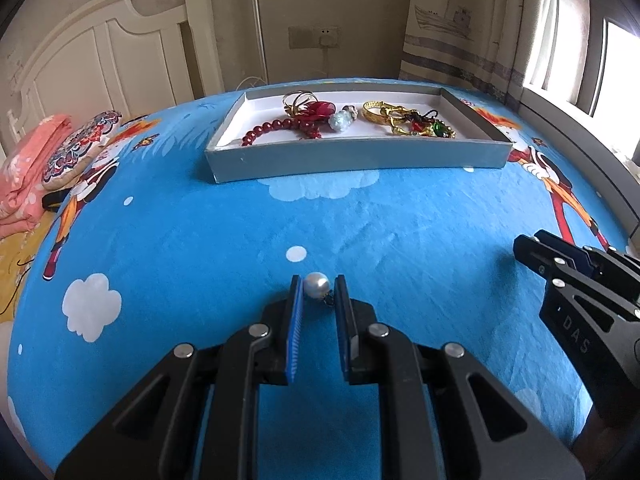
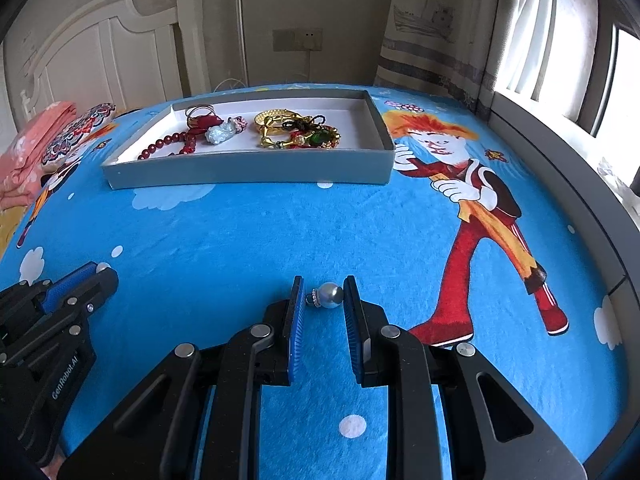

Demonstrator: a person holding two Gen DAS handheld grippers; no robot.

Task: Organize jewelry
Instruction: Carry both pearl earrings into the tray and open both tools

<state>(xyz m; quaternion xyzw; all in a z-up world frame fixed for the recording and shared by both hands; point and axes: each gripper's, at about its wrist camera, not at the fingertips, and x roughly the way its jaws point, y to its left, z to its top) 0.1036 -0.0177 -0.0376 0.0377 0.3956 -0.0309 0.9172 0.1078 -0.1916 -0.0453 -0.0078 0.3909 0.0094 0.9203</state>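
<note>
A white pearl pendant [image 1: 316, 286] with a small metal clasp sits between the blue pads of my left gripper [image 1: 317, 285], which is shut on it over the blue bedspread. My right gripper [image 2: 323, 285] is shut on a grey-blue pearl pendant [image 2: 333, 295] with a tiny studded cap. Each gripper shows at the edge of the other's view: the right gripper [image 1: 524, 248] and the left gripper [image 2: 102, 274]. Farther back lies a grey tray [image 1: 352, 158] [image 2: 248, 168] with a white floor. It holds a red bead bracelet [image 1: 276, 126], gold rings, a crystal charm and gold bangles [image 1: 384, 114].
The cartoon-print bedspread [image 1: 224, 240] covers the whole bed. A pink folded blanket [image 1: 24, 168] and a patterned cushion [image 1: 80, 148] lie at the left edge by the white headboard [image 1: 112, 52]. A grey ledge under the window [image 2: 580, 200] borders the bed on the right.
</note>
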